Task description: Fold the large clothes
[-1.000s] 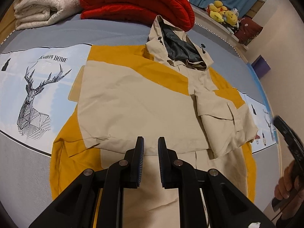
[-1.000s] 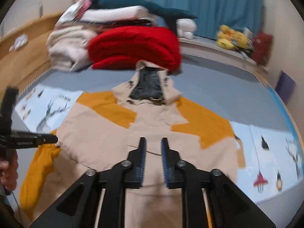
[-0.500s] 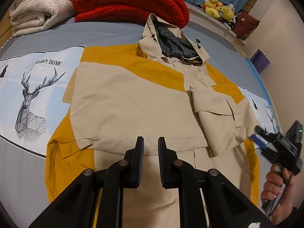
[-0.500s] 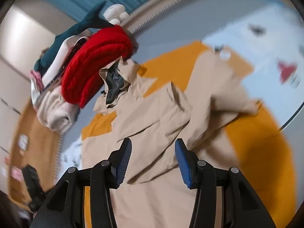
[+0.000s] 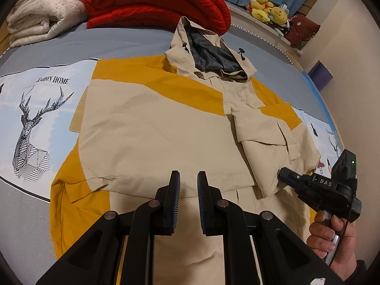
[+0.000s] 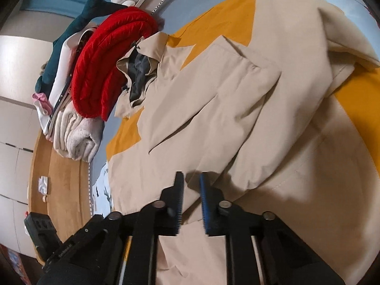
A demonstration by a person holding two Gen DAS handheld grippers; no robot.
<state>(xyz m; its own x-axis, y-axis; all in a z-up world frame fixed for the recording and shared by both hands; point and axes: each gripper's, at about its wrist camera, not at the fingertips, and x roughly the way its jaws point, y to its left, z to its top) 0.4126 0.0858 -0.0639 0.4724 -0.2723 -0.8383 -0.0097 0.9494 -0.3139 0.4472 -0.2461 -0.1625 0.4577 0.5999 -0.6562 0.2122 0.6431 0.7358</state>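
1. Two grippers work over one beige-and-mustard hooded jacket [image 5: 152,128], which lies spread flat on the bed with its hood [image 5: 209,54] at 12 o'clock in the left wrist view and both sleeves already crossed over the chest.
2. Since a second ago the right gripper [image 6: 191,199] has dropped from above the jacket to the folded right sleeve's end [image 5: 268,180] at about 4 o'clock in the left view, rolling hard so its own view now stands tilted.
3. Its jaws have just been closing from a wider spread; they now stand a narrow gap apart, with a fold of beige cloth at their tips. Whether the pads truly bite that cloth I cannot tell.
4. Left gripper [image 5: 188,190] has barely moved: it hovers above the lower front, jaws nearly together with nothing between them.
5. My reading: the sleeve is being reset or the next fold is starting.
6. Around: a red quilted blanket [image 5: 154,2] and a cream blanket [image 5: 45,14] stacked beyond the hood, plush toys [image 5: 268,11] at 1 o'clock, a deer print [image 5: 33,128] on the bedsheet at 9 o'clock.
7. Nothing lies on the jacket; the red blanket touching the hood could crowd an upward fold.
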